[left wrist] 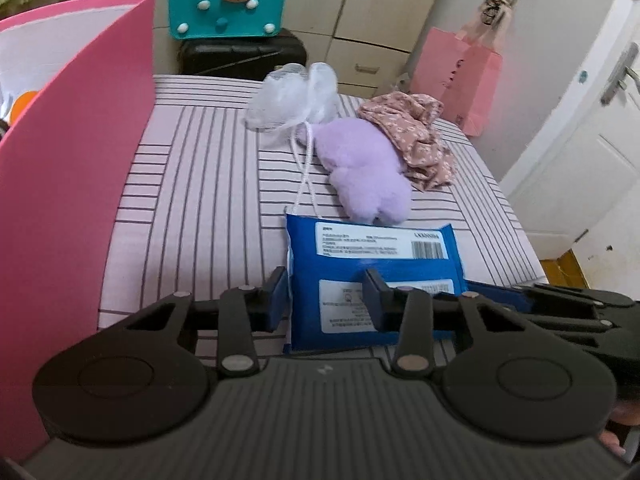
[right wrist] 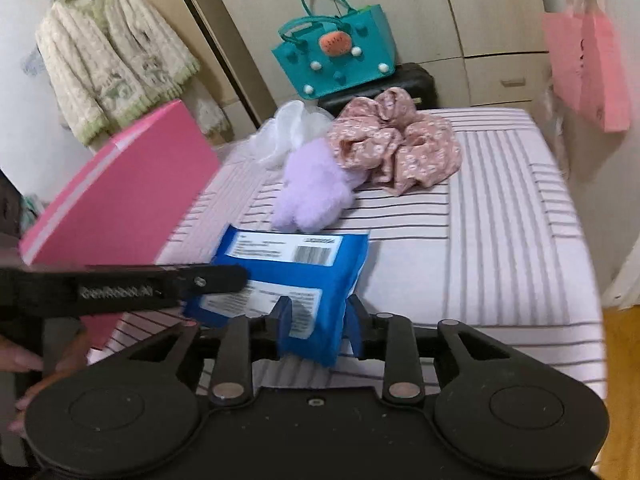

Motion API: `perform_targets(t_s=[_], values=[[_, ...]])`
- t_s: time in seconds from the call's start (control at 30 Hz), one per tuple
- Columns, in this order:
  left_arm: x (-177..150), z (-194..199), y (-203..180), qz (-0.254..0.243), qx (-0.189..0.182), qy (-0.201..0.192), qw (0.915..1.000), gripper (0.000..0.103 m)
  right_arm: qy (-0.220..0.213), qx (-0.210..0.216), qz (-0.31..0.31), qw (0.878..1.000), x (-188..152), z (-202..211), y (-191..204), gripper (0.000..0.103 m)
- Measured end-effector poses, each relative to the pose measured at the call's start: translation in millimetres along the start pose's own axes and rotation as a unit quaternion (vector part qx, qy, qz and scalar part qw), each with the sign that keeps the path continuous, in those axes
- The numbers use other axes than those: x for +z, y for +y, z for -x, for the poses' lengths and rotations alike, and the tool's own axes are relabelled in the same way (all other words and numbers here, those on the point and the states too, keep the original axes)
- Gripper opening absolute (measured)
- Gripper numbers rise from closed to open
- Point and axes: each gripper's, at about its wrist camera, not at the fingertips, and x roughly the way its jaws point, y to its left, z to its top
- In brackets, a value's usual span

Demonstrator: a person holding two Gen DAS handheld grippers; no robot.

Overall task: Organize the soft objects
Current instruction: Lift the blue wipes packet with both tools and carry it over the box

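The blue pack (left wrist: 360, 252) lies on the striped bed (left wrist: 200, 160), its near end caught between both pairs of tongs and the rest reaching ahead of them. The left tongs (left wrist: 326, 294) are clenched over its left part, one pad at the edge and the other pressing into the printed label. The right tongs (right wrist: 318, 320) are clenched on its near right corner, which bulges up between the pads.

The film looks slick and the filling soft, so I'd guess a shallow corner bite like the right one could slide off once the pack leaves the bed. With two grips on one end, any pull apart could stretch or crumple the wrapper. If one pair lets go first, the pack could swing down from the other.

Just ahead of the tongs, the purple plush (left wrist: 360, 168) sits against the pack's far edge. The thin cord (left wrist: 304, 176) of the white mesh puff (left wrist: 292, 96) runs up to the pack's far left corner; whether it goes under I can't tell. A quick lift could drag either along.

The tall pink box (left wrist: 72, 160) stands close to the left of the left tongs. A low swing that way could knock the pack against its wall.
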Motion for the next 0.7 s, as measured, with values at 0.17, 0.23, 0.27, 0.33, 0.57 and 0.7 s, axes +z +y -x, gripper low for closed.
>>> perform_targets(t_s=[0.17, 0.23, 0.27, 0.33, 0.57, 0.7], values=[[-6, 4, -4, -0.017, -0.002, -0.011, 0.9998, 0.033, -0.009, -0.014, 0.005, 1.0, -3, 0, 6, 0.029], [-8, 7, -5, -0.018, -0.007, -0.012, 0.9997, 0.033, -0.008, -0.018, 0.009, 1.0, -3, 1, 9, 0.029], [-10, 8, -6, -0.017, -0.013, -0.011, 0.9997, 0.033, -0.008, -0.019, 0.01, 1.0, -4, 2, 11, 0.029], [-12, 12, -6, -0.013, -0.024, -0.009, 0.9996, 0.033, -0.006, -0.022, 0.014, 1.0, -5, 3, 13, 0.029], [-21, 31, -14, -0.033, -0.034, -0.003, 0.9989, 0.033, 0.012, -0.023, 0.008, 1.0, -13, 17, 23, 0.032], [-25, 49, -17, -0.045, -0.036, 0.01, 0.9983, 0.033, 0.019, -0.013, 0.016, 1.0, -18, 33, 34, 0.037]])
